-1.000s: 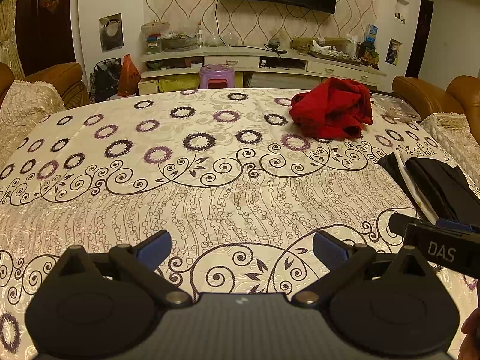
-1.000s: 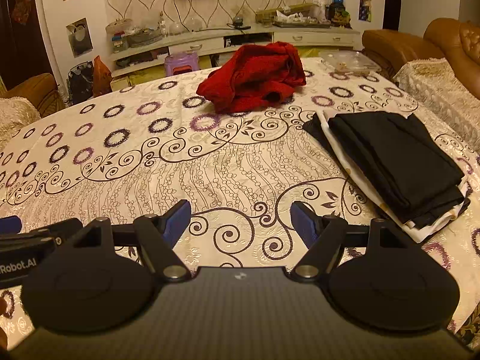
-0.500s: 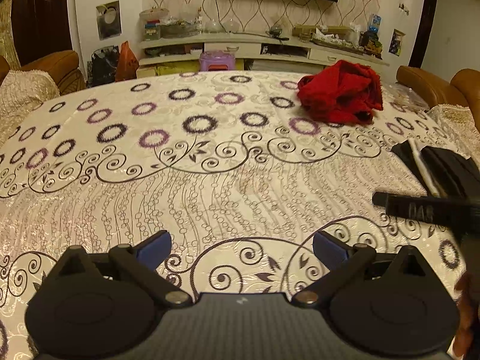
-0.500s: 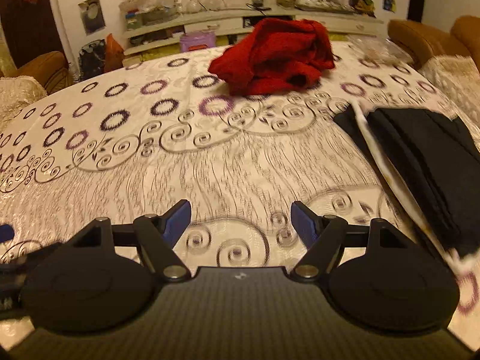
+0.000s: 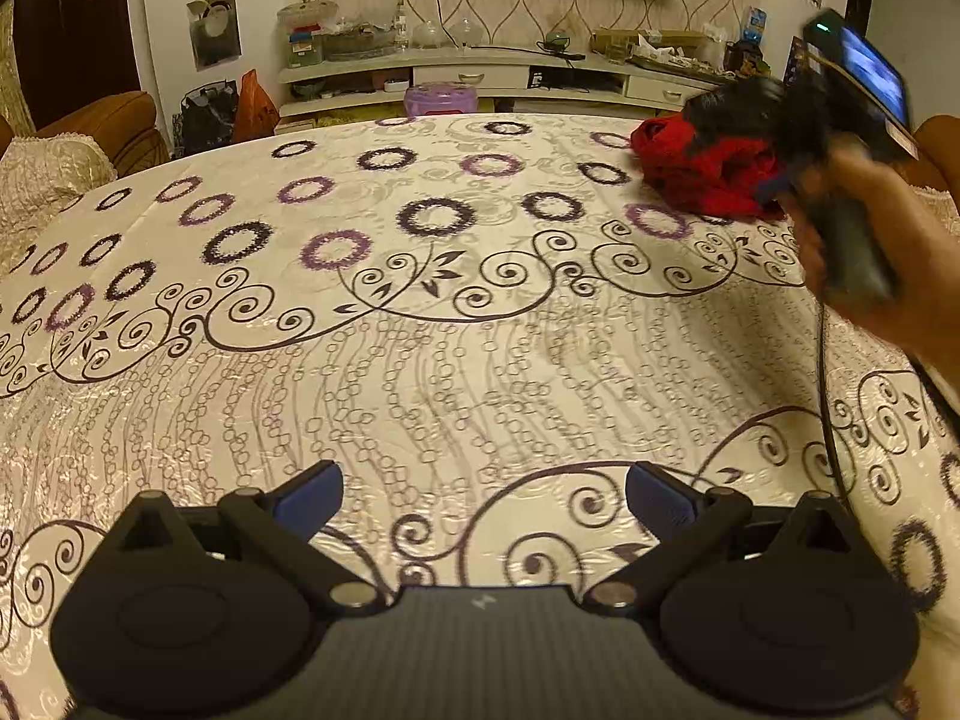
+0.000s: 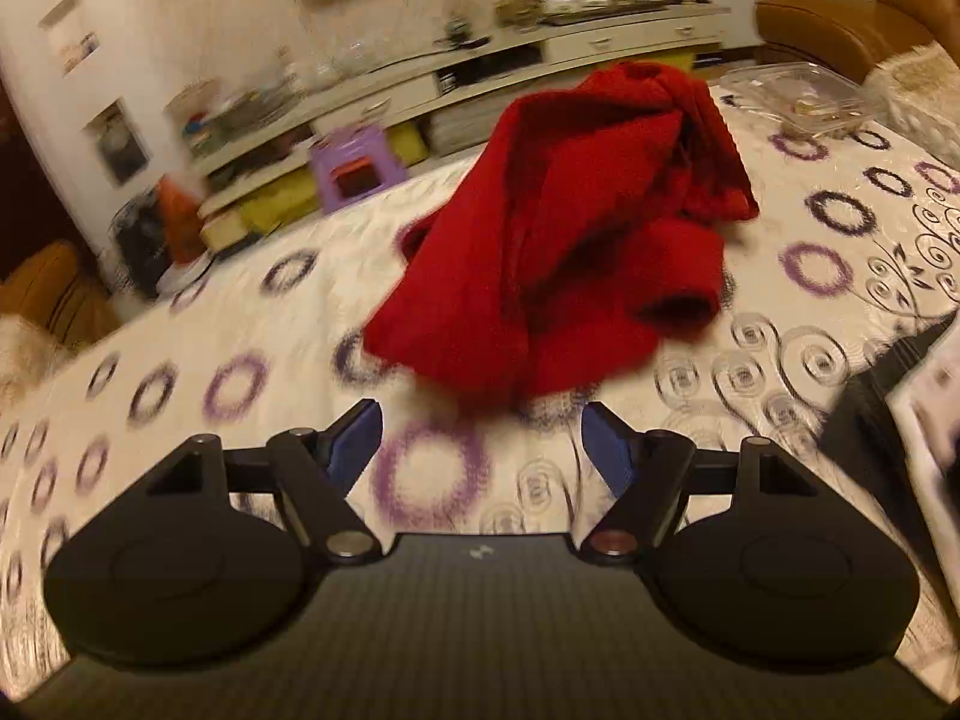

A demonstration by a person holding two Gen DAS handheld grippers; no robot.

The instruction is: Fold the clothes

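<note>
Right gripper (image 6: 480, 444), jaws spread and empty, has swung forward within the last second; the crumpled red garment (image 6: 558, 252) now sits just ahead at 12 o'clock, so a grab looks imminent. Left gripper (image 5: 483, 492), also spread and empty, hangs back over the patterned cloth (image 5: 420, 360), garment at 2 o'clock.

A purple stool (image 5: 441, 99) stands beyond the patterned tablecloth (image 5: 420, 360), below a shelf (image 5: 480, 57)

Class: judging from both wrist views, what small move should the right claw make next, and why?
Probably ease the right claw forward onto the crumpled red knitted garment and close: its jaws stand open, empty, just short of the cloth's near edge.
</note>
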